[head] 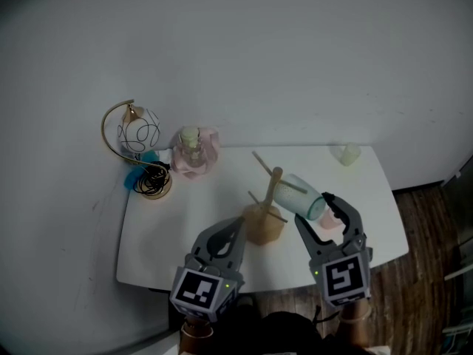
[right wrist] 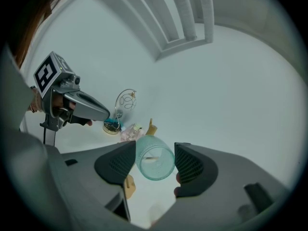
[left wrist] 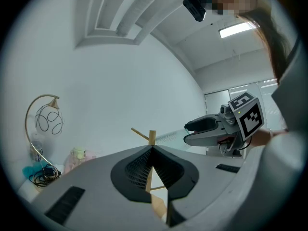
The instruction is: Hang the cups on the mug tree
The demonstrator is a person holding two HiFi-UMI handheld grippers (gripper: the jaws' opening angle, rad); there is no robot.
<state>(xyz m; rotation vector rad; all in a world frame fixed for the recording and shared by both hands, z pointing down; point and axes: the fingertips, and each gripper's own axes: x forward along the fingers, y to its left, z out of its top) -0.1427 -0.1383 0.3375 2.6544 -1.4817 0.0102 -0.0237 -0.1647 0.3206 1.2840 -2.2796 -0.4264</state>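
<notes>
White table (head: 214, 191) meets white wall (head: 259, 50); left gripper (head: 239, 230) jaws pinch mug tree (head: 267, 226), right gripper (head: 315, 210) jaws clasp cup (head: 298, 194).

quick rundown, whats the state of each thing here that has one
left tongs, shut on the mug tree
right tongs, shut on the teal cup
teal cup, on its side, a peg inside it
mug tree, upright on the table
pale cup, on the table, not hung

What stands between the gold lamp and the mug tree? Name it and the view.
A pink object with a pale green cap stands between the gold lamp and the mug tree, seen plainly in the head view.
</notes>
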